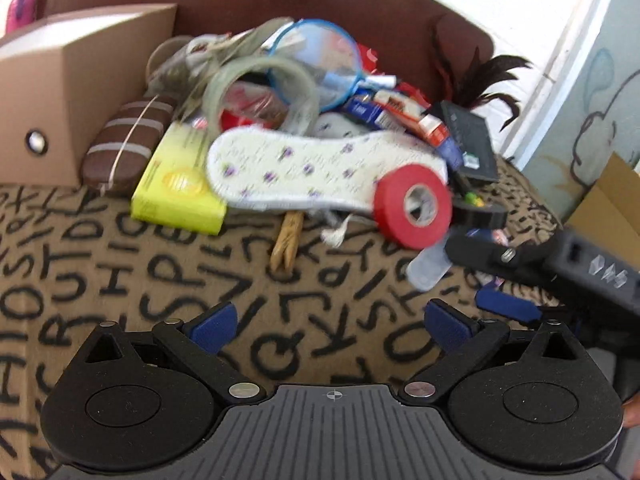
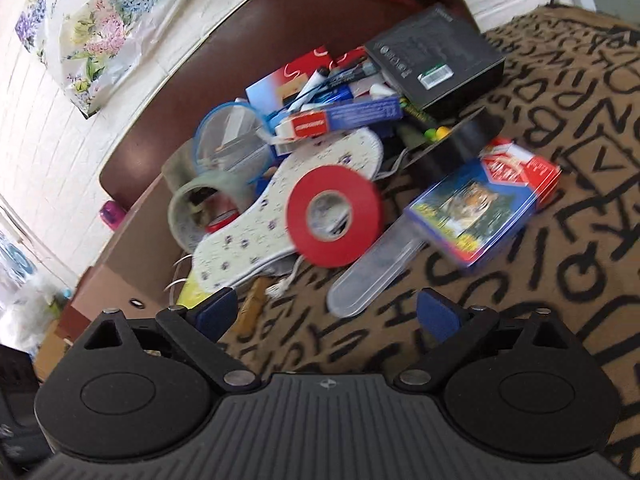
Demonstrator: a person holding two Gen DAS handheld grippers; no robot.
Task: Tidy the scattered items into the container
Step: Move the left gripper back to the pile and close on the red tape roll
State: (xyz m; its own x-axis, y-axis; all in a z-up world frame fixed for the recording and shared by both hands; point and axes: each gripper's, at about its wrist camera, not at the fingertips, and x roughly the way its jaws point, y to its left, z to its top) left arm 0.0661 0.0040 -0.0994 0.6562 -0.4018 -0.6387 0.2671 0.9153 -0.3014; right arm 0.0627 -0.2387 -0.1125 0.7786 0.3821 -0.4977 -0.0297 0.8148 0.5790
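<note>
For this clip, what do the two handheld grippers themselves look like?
Both match: the left gripper and right gripper have blue padded fingers on black linkage arms with silver pivot pins, two round black housings, and a ribbed grey centre plate bearing a small crosshair mark. No cables or sleeves show.

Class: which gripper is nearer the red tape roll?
Right. The right gripper reaches in just beside the red tape roll; the left gripper sits open, further back from it.
</note>
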